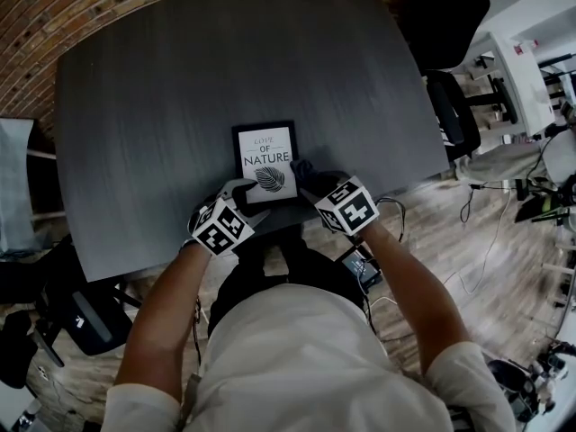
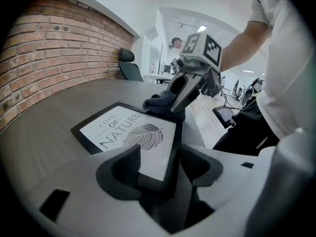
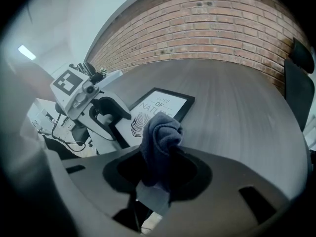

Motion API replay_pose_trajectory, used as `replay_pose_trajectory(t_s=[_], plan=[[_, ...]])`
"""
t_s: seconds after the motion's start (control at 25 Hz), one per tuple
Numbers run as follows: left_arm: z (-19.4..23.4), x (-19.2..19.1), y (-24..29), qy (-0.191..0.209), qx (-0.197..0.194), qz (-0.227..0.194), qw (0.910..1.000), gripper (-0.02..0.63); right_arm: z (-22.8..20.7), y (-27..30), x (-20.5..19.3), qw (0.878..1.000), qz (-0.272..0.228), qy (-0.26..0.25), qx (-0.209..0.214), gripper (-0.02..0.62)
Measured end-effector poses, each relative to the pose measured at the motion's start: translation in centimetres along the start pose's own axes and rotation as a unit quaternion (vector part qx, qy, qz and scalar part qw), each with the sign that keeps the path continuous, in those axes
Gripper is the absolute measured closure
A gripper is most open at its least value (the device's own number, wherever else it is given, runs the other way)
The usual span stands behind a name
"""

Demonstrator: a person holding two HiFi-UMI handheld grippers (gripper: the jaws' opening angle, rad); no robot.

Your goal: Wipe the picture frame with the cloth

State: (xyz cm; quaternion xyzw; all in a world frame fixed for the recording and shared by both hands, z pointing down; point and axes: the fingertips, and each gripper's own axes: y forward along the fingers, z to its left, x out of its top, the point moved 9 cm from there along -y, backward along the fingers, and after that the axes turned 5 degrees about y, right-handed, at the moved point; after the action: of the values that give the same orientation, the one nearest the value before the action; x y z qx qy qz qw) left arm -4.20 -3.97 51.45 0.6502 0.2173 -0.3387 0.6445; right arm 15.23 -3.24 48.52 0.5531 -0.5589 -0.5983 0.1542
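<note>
A black picture frame [image 1: 265, 162] with a leaf print lies near the front edge of the dark table [image 1: 162, 106]. My left gripper [image 1: 241, 190] is shut on its near left corner; in the left gripper view the frame [image 2: 126, 130] runs in between the two pads [image 2: 129, 166]. My right gripper [image 1: 308, 178] is shut on a bunched dark cloth [image 1: 301, 169], which rests at the frame's right edge. In the right gripper view the cloth [image 3: 162, 132] stands up between the jaws, with the frame [image 3: 165, 105] and left gripper [image 3: 106, 113] beyond it.
A brick wall [image 1: 54, 16] runs behind the table. Black office chairs stand at the right [image 1: 454, 106] and the lower left [image 1: 81, 318]. Cables and a small device [image 1: 364, 273] lie on the wooden floor under my right arm.
</note>
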Motion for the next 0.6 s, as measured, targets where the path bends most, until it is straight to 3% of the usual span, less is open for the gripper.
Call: replay_pose_trajectory(t_s=[0.6], plan=[[-0.1, 0.0, 0.3, 0.003, 0.004, -0.007, 1.0, 0.346, 3.1, -1.8, -4.2, 1.0, 0.019, -0.007, 0.008, 0.46]])
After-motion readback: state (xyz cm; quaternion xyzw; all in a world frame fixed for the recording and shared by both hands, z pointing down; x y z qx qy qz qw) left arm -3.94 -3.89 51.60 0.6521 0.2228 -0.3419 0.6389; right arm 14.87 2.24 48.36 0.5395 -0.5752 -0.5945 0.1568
